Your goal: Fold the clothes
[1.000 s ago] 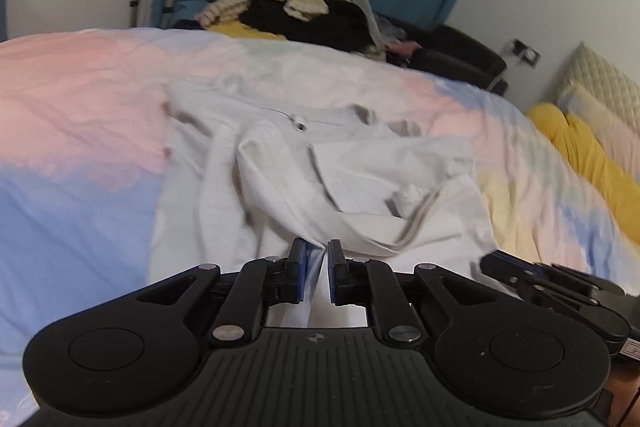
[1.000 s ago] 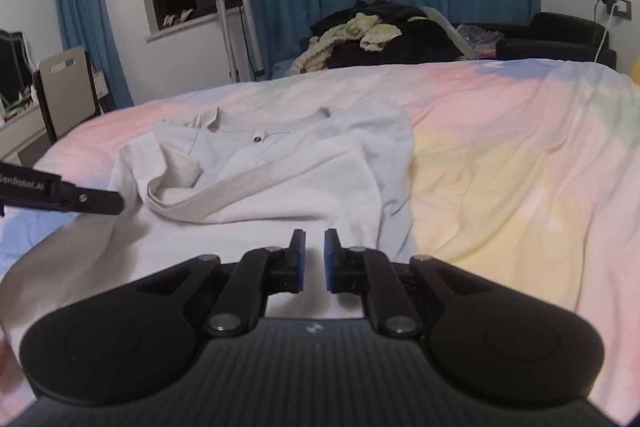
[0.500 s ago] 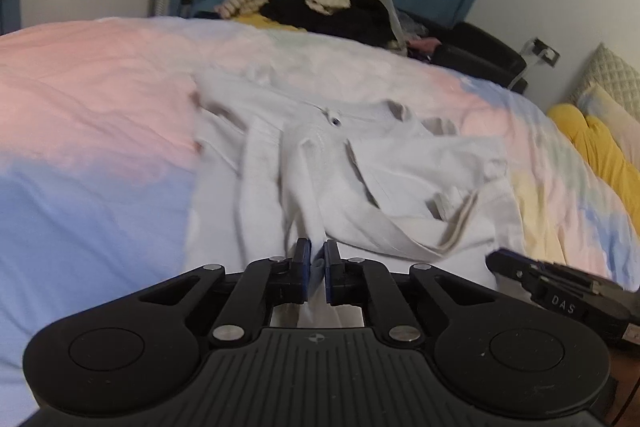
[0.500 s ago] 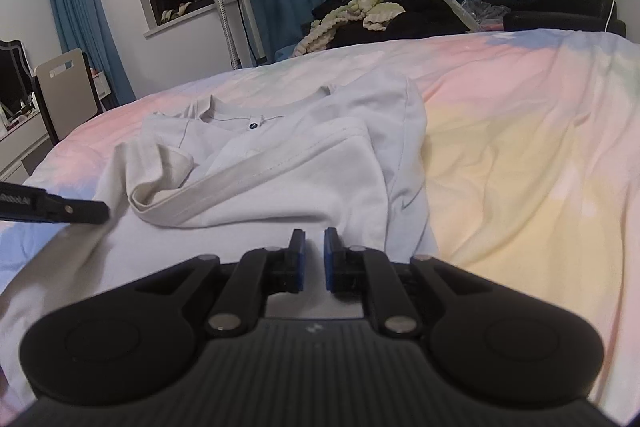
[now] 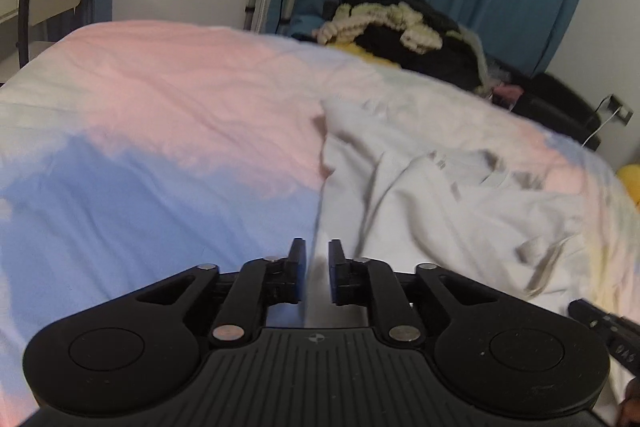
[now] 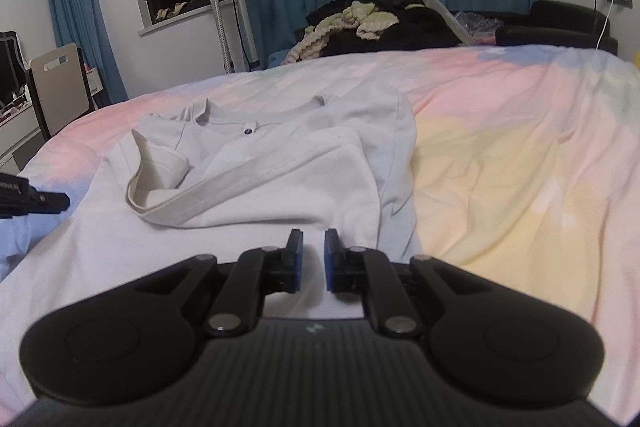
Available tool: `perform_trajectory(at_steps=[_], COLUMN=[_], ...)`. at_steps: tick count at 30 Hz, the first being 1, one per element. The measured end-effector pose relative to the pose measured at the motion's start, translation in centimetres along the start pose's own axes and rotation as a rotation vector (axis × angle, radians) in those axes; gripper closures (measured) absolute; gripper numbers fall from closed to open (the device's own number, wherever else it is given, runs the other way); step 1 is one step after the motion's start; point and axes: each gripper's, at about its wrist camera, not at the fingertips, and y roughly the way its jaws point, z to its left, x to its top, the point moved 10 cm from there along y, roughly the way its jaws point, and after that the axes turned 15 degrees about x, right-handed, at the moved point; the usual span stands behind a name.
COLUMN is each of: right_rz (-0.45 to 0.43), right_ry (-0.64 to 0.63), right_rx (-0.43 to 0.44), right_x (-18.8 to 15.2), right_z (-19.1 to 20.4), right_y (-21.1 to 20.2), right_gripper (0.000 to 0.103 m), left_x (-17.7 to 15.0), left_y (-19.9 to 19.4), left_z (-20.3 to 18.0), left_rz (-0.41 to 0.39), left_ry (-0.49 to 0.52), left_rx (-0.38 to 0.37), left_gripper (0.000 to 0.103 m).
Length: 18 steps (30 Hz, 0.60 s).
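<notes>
Bed (image 6: 520, 155) carries everything: pastel cover, pink, blue and yellow patches, lightly wrinkled. White shirt (image 6: 280, 179) lies flat on it, collar toward far edge, one sleeve folded across the body. Dark clothes pile (image 6: 376, 23) at far edge.

White T-shirt (image 6: 280, 183) lying partly folded, rumpled, neckline far, on pastel bedspread (image 6: 520, 147)
</notes>
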Motion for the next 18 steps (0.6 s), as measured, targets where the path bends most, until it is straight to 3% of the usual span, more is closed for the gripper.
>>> perform_trajectory(at_steps=[1,4,8,13,18], right_rz=[-0.009,-0.028,-0.030,-0.056,-0.076], right_ry=[-0.003,0.010,0.011,0.029,0.053], right_rx=[-0.002,0.005,-0.002,0.006,0.029], right_x=[0.2,0.9,1.3,2.1,2.3], right_z=[0.1,0.3,0.1,-0.3,-0.7], right_y=[-0.4,-1.5,-2.3,-3.3,-3.9], right_gripper=[0.091,0.091,0.091,0.090,0.090], left_x=[0.3,0.3,-3.0,-6.4,-4.6], left_y=[-0.9,-3.9,-5.2,-1.7,2.6], left_z=[-0.5,-3.5,-8.9,-13.5,-15.2], left_rz=[-0.025,-0.099,-0.019,0.096,0.094], left_ry=[0.010,0.137,0.269,0.381,0.324], left_rx=[-0.022,-0.128,-0.254,-0.241,-0.204], left_gripper=[0.068,0.068,0.068,0.068,0.068])
